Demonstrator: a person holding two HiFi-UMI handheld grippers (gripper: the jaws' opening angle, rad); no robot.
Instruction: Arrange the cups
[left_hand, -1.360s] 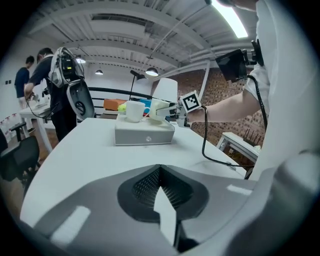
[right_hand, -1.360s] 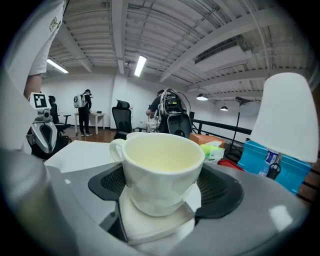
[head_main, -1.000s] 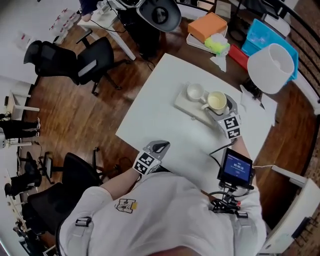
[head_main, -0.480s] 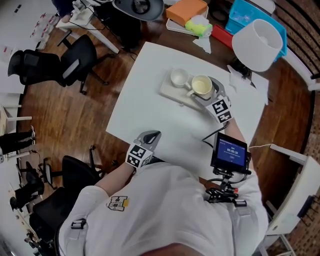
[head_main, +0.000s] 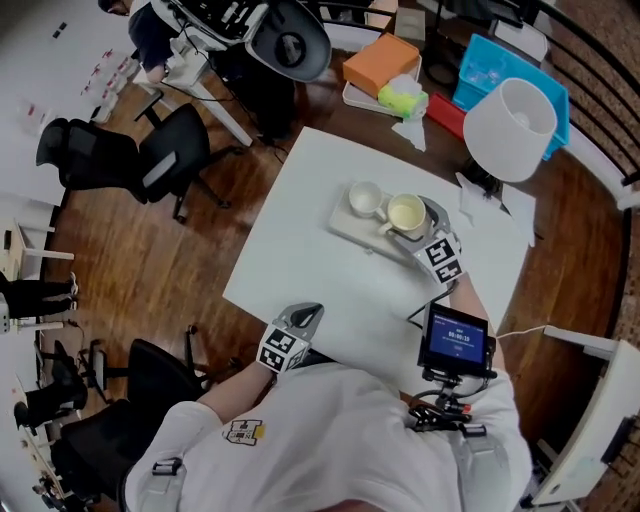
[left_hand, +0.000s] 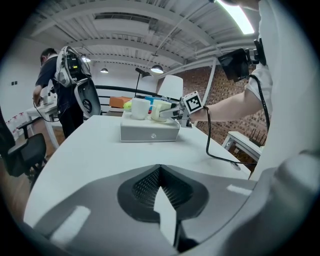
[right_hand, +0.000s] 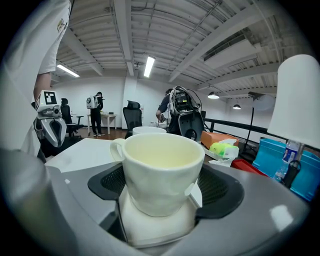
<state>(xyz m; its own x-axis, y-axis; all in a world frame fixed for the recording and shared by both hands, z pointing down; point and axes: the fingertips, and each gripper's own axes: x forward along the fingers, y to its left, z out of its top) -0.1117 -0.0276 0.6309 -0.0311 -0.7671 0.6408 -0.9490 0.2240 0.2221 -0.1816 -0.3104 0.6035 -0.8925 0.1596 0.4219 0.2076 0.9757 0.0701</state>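
Observation:
A cream cup (head_main: 407, 213) and a smaller white cup (head_main: 364, 197) stand side by side on a low white box (head_main: 345, 222) at the far side of the white table (head_main: 300, 250). My right gripper (head_main: 422, 216) is shut on the cream cup (right_hand: 162, 170), which sits upright between its jaws with its handle turned left; the white cup (right_hand: 149, 130) shows just behind it. My left gripper (head_main: 305, 318) rests at the table's near edge, shut and empty (left_hand: 161, 185), pointing toward the box (left_hand: 150, 131) and both cups.
A white lamp (head_main: 510, 115) stands at the table's far right corner. Behind it lie a blue bin (head_main: 500, 70), an orange box (head_main: 380, 58) and a green item (head_main: 403, 98). A black cable (left_hand: 220, 150) trails across the table's right side. Office chairs (head_main: 170, 150) stand left.
Only the head camera's aim has shifted; both grippers and both cups keep their places.

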